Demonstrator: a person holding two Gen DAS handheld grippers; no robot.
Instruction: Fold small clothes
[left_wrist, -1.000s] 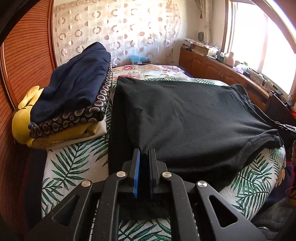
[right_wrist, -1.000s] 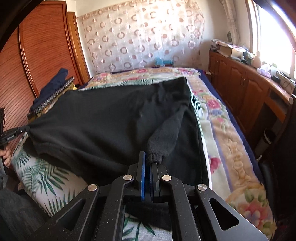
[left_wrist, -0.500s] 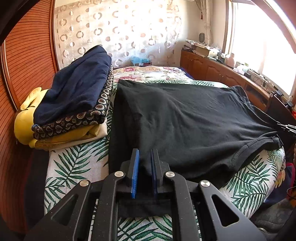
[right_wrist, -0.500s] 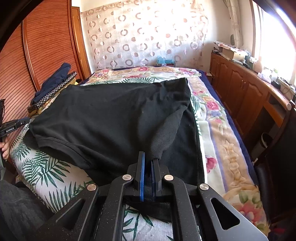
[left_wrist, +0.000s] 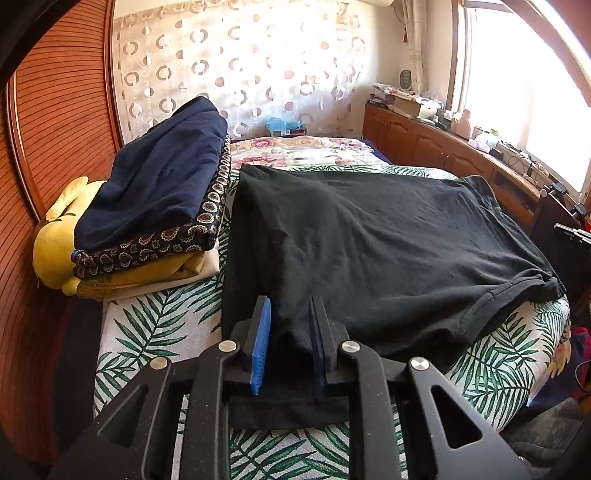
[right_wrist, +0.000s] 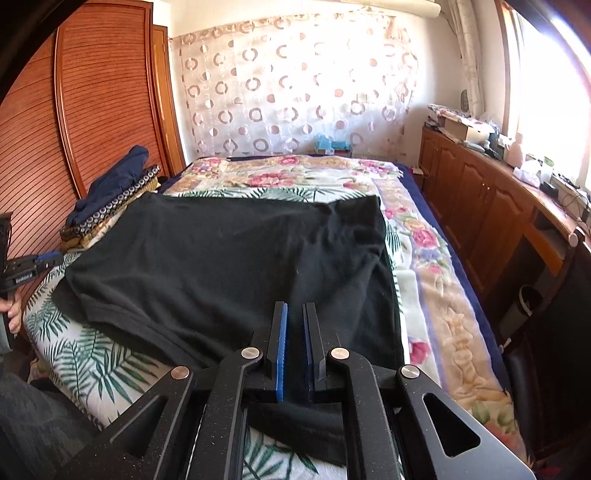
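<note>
A black T-shirt (left_wrist: 369, 236) lies spread on the bed, its near part doubled over. It also shows in the right wrist view (right_wrist: 229, 258). My left gripper (left_wrist: 290, 317) is open at the shirt's near left edge, with black cloth lying loose between its blue pads. My right gripper (right_wrist: 293, 321) is open at the shirt's near right edge, just above the cloth, holding nothing. The left gripper also shows at the far left of the right wrist view (right_wrist: 44, 258).
A stack of folded clothes (left_wrist: 155, 206) with a navy piece on top sits at the bed's left side, against a wooden wardrobe (left_wrist: 55, 110). A wooden cabinet (right_wrist: 491, 206) with clutter runs along the right under the window. The bed (right_wrist: 436, 280) has leaf and flower covers.
Both grippers have opened and let go of the shirt's edge. The cloth has dropped flat onto the bed. Both grippers have pulled back slightly.
</note>
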